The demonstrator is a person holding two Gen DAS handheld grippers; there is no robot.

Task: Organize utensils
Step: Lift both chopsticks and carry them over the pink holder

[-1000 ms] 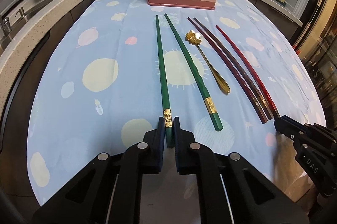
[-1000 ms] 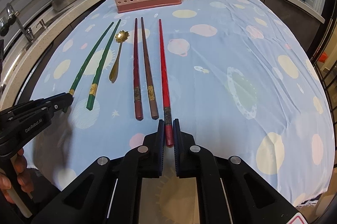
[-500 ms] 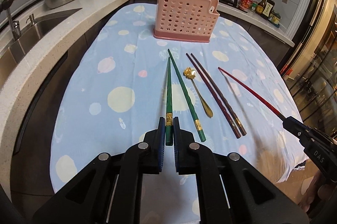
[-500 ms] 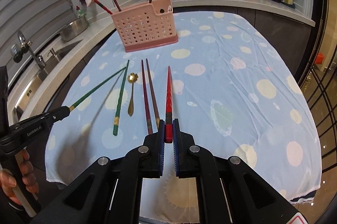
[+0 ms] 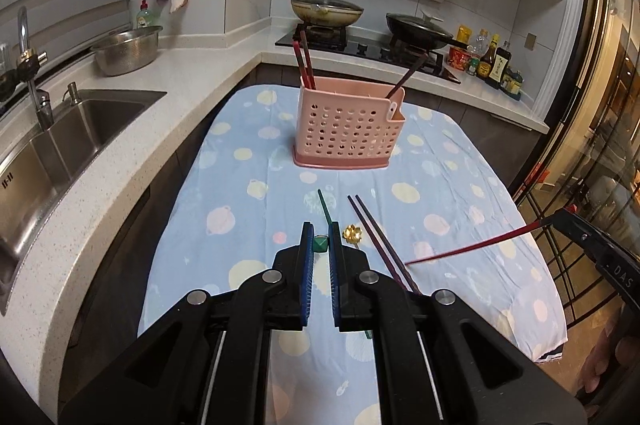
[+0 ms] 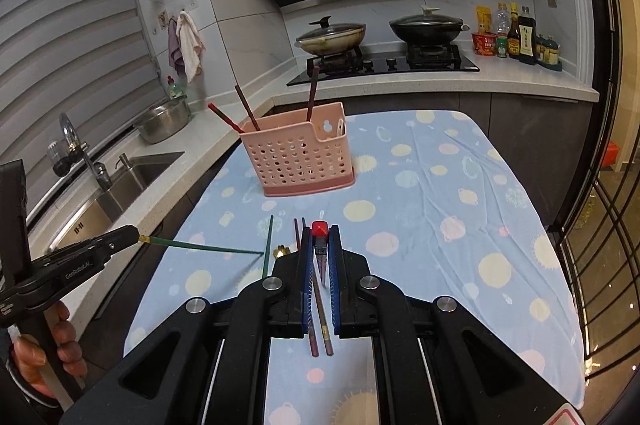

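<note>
My left gripper [image 5: 320,245] is shut on a green chopstick [image 5: 320,244], seen end-on; in the right wrist view the green chopstick [image 6: 200,246] hangs in the air, tip down. My right gripper [image 6: 320,231] is shut on a red chopstick [image 6: 319,228]; in the left wrist view the red chopstick [image 5: 472,248] slants above the table. A second green chopstick [image 5: 325,209], a gold spoon [image 5: 352,233] and two dark brown chopsticks [image 5: 380,245] lie on the blue spotted tablecloth [image 5: 248,217]. The pink perforated holder [image 5: 348,129] stands farther back with several chopsticks in it.
A sink [image 5: 60,145] and white counter run along the left. A steel bowl [image 5: 128,49] sits on the counter. A stove with two pans [image 5: 360,21] and sauce bottles [image 5: 492,61] stand behind the table. A glass door with black bars [image 5: 592,145] is at the right.
Both grippers have lifted and tilted upward, raising the green and red chopsticks off the table so their tips hang down. The other utensils have not moved.
</note>
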